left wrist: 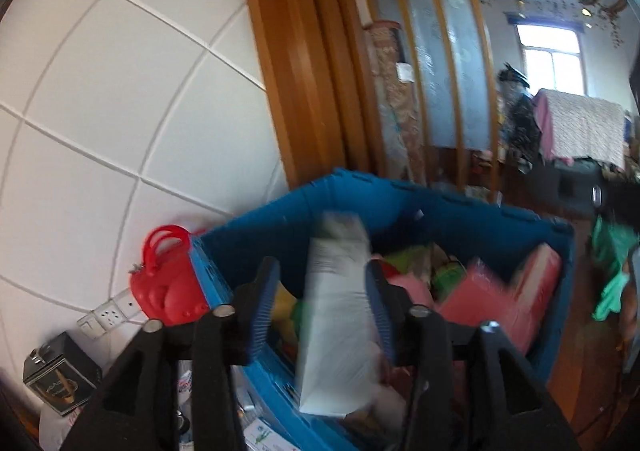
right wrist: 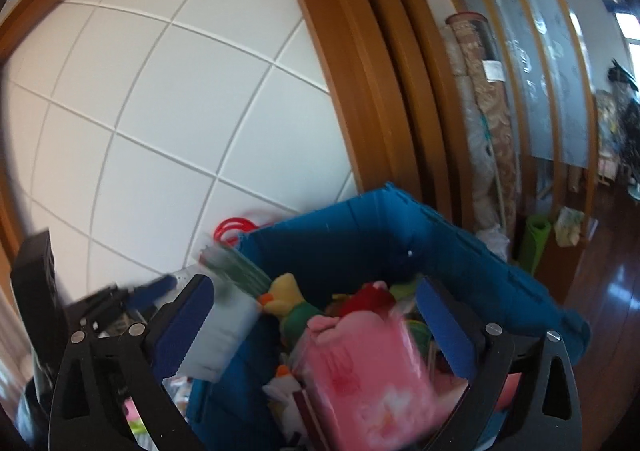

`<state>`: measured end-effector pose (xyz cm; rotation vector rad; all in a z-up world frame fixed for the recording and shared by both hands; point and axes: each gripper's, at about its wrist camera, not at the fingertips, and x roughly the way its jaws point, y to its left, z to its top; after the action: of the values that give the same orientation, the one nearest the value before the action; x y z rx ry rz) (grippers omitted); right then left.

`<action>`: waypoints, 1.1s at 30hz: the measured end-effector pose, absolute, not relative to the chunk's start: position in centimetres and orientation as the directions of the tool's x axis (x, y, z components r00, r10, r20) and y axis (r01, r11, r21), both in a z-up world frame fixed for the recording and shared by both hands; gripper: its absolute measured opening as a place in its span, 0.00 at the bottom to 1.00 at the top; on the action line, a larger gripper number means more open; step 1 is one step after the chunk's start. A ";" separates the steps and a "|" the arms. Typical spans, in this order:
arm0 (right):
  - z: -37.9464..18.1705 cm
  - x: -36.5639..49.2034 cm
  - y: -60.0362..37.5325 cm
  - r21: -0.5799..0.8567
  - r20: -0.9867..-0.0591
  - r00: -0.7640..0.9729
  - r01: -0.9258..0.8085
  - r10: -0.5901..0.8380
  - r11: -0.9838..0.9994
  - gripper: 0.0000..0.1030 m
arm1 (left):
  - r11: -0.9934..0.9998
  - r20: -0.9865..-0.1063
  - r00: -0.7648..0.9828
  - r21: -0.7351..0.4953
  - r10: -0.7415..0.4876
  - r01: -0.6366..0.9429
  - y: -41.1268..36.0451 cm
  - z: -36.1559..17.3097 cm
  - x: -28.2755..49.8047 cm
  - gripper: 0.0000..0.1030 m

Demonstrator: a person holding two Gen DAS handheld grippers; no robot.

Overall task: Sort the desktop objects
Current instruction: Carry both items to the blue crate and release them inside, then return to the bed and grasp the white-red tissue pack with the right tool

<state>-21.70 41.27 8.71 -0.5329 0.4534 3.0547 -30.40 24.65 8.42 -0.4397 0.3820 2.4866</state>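
A blue plastic crate (left wrist: 400,191) (right wrist: 400,211) stands against the tiled wall, filled with plush toys (right wrist: 292,299) and pink packets (left wrist: 472,299). My left gripper (left wrist: 322,307) hangs over the crate's near side. A blurred white carton (left wrist: 336,315) stands upright between its blue pads; a gap shows on the left side, so the pads do not clamp it. The right wrist view shows the same carton (right wrist: 230,331) at the crate's left edge. My right gripper (right wrist: 318,327) is spread wide over the crate, with a blurred pink packet (right wrist: 368,375) loose between its fingers.
A red handbag-shaped case (left wrist: 168,283) leans on the crate's left wall. A wall socket (left wrist: 106,317) and a dark tin (left wrist: 56,379) are lower left. A wooden door frame (right wrist: 360,71) rises behind. A green rolled mat (right wrist: 536,243) stands on the wooden floor (right wrist: 612,311).
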 end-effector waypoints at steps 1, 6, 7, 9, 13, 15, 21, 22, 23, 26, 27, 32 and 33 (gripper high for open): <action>8.7 -21.6 41.3 0.283 -0.327 -0.943 -0.042 -0.055 -0.958 1.00 | -0.799 -0.377 -0.786 0.166 0.491 -0.578 24.8 8.7 -30.2 0.60; 7.6 -22.3 42.7 0.327 -0.312 -0.944 0.003 -0.111 -0.945 1.00 | -0.839 -0.355 -0.827 0.173 0.435 -0.516 24.2 8.3 -29.8 0.71; 7.4 -22.4 42.8 0.334 -0.312 -0.943 0.008 -0.119 -0.942 1.00 | -0.848 -0.358 -0.833 0.169 0.422 -0.502 24.0 8.1 -29.8 0.71; 6.8 -22.8 42.8 0.355 -0.322 -0.936 0.020 -0.142 -0.934 1.00 | -0.862 -0.368 -0.840 0.163 0.398 -0.480 23.6 7.7 -29.9 0.71; 5.6 -23.7 41.6 0.369 -0.339 -0.921 0.058 -0.193 -0.928 1.00 | -0.899 -0.373 -0.863 0.137 0.341 -0.415 21.1 5.3 -29.1 0.71; 5.0 -23.9 40.5 0.376 -0.350 -0.910 0.080 -0.221 -0.923 1.00 | -0.911 -0.374 -0.869 0.123 0.324 -0.392 19.6 4.3 -28.5 0.71; 4.9 -24.2 36.1 0.346 -0.368 -0.889 0.140 -0.272 -0.928 1.00 | -0.932 -0.401 -0.870 0.092 0.288 -0.351 13.7 1.7 -27.2 0.71; 5.1 -24.2 35.1 0.342 -0.367 -0.888 0.149 -0.278 -0.928 1.00 | -0.936 -0.404 -0.871 0.085 0.281 -0.342 12.5 1.4 -27.0 0.71; 5.3 -24.2 33.9 0.338 -0.363 -0.887 0.160 -0.286 -0.927 1.00 | -0.939 -0.408 -0.869 0.073 0.278 -0.335 10.9 1.0 -26.8 0.71; 5.7 -24.6 30.0 0.319 -0.368 -0.876 0.197 -0.312 -0.927 1.00 | -0.952 -0.425 -0.870 0.057 0.251 -0.302 6.7 0.1 -26.6 0.71; 5.9 -24.7 28.4 0.307 -0.371 -0.870 0.213 -0.323 -0.927 1.00 | -0.954 -0.427 -0.871 0.054 0.245 -0.294 5.5 -0.2 -26.6 0.71; 5.5 -26.4 19.2 0.280 -0.405 -0.822 0.306 -0.401 -0.910 1.00 | -0.965 -0.451 -0.879 0.124 0.153 -0.232 -2.7 -2.2 -26.1 0.71; 5.3 -26.9 17.2 0.282 -0.414 -0.807 0.326 -0.421 -0.903 1.00 | -0.968 -0.461 -0.877 0.127 0.136 -0.217 -4.9 -2.8 -26.1 0.71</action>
<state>-26.93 17.23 5.34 -0.8647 0.3569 3.4130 -26.08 -4.85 -2.76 -0.6849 0.2599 2.8665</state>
